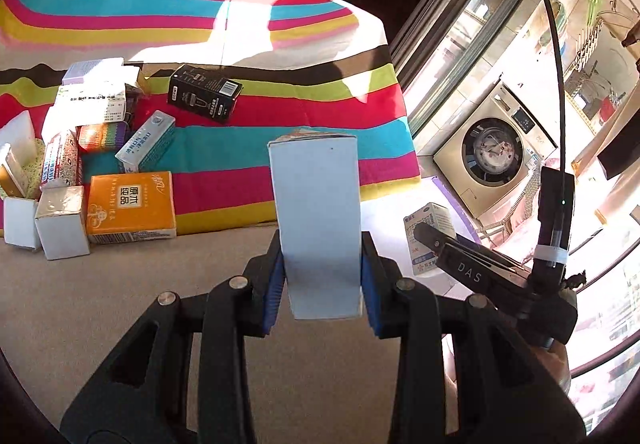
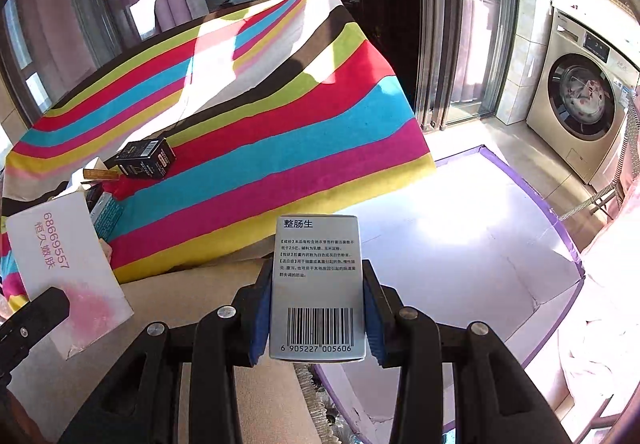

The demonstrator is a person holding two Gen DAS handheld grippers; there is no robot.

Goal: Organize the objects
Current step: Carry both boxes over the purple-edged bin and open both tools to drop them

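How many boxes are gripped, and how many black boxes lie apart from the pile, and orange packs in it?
Gripped boxes: 2, white box in left gripper, barcoded box in right gripper
Black box: 1
Orange pack: 1
Total: 4

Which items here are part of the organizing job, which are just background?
In play:
- plain white box in left gripper
- barcode medicine box in right gripper
- black box, orange box, other boxes on the left
- white purple-edged container, probably the destination

Background:
- washing machine
- striped cloth
- curtains
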